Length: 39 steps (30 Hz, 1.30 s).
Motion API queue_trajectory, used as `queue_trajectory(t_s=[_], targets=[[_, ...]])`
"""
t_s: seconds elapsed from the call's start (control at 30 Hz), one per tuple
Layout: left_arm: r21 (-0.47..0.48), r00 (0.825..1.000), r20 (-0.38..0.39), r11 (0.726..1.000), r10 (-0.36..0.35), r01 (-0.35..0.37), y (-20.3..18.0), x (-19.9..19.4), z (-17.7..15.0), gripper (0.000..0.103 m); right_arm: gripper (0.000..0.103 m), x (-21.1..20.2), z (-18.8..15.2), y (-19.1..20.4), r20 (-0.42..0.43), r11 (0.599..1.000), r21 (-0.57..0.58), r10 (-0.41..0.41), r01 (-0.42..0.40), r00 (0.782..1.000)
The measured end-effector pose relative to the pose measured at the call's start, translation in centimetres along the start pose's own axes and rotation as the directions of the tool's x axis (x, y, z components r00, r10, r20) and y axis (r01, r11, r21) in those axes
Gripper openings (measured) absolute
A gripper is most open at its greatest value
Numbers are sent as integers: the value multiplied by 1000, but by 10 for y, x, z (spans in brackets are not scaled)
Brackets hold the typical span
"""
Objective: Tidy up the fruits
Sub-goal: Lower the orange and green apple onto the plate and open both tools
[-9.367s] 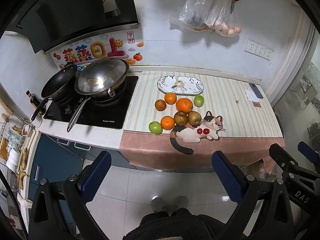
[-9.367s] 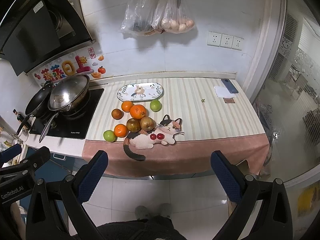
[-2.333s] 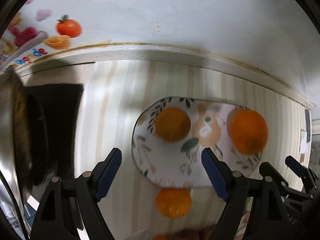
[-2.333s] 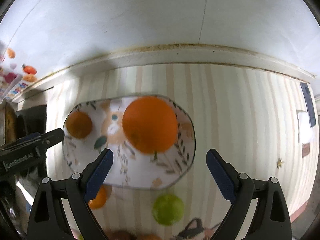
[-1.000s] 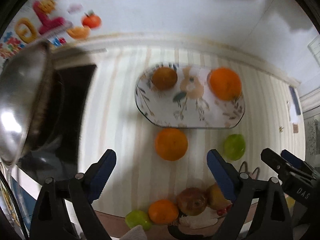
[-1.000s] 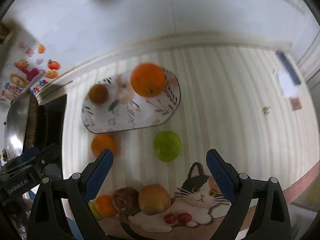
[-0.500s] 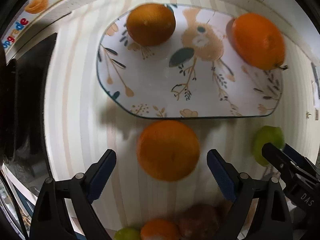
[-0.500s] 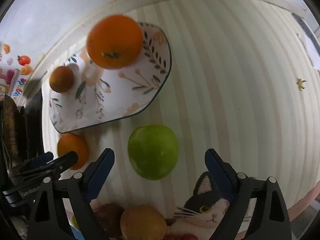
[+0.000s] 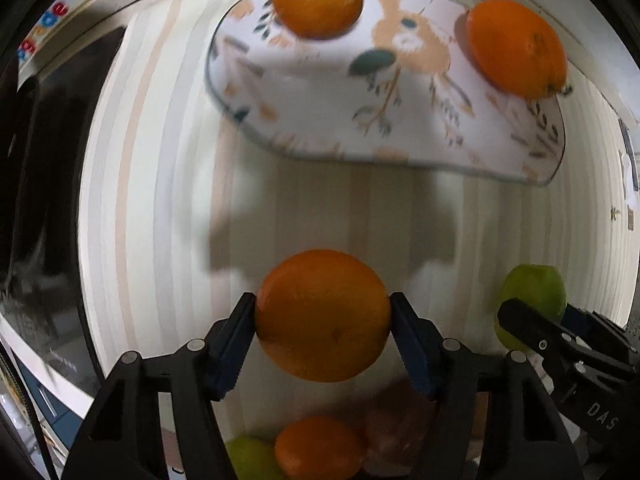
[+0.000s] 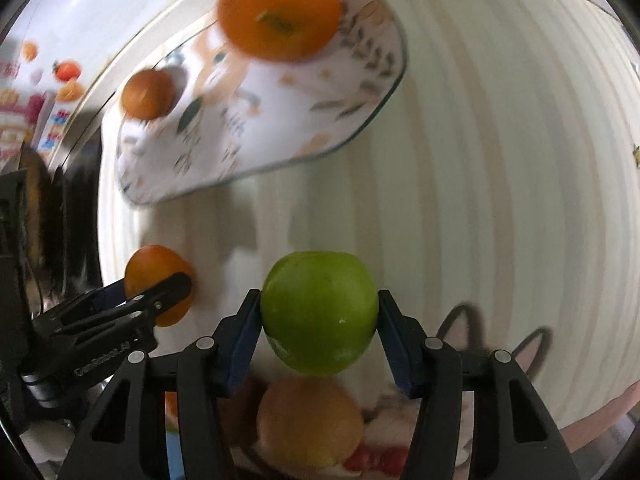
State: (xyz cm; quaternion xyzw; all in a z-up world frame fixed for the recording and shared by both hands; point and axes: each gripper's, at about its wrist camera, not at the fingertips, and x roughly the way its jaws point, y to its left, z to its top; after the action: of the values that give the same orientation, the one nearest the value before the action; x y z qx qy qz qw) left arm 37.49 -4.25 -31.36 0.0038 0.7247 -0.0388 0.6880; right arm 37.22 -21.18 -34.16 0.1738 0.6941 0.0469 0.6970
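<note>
A: Left hand-held gripper has clamped its blue pads on the round, dimpled orange. Half a second ago it was wide open with the orange sitting loose between the fingers.

B: Same on the right. The right hand-held gripper is now squeezing the smooth, glossy green apple, just off the striped desk. The oval floral plate behind holds two more oranges, a bit blurry.

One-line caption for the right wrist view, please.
Right tool shut on a green apple just in front of the plate holding two oranges, while the left tool grips another orange alongside.
</note>
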Motion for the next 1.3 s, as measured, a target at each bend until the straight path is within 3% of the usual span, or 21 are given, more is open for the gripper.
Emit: queue_trajectory(t_s=[0.47,0.67,0.87,1.0,1.3], targets=[[-9,1000,29,1000,10,-9,-2,3,-13,64,60,11,1,10,-46,1000,-9,-19,18,999],[-7,1000,19,1000,-21,21,8,-9,-5,64,59,8,-4,13,-13,1000,0,-29,29,999],[-38,991,102,995,-86,90,26,-67,20,64,58,-28,5,23,64,999,-6,42,-42,997],[-57,985,141,993,-99,107,36,-89,56,64,58,-40,30,39,105,998,-24,64,-62,992],[-125,990,41,982,-138,142,48,-62,125,64,58,-15,88,77,90,996,-74,52,-46,995]])
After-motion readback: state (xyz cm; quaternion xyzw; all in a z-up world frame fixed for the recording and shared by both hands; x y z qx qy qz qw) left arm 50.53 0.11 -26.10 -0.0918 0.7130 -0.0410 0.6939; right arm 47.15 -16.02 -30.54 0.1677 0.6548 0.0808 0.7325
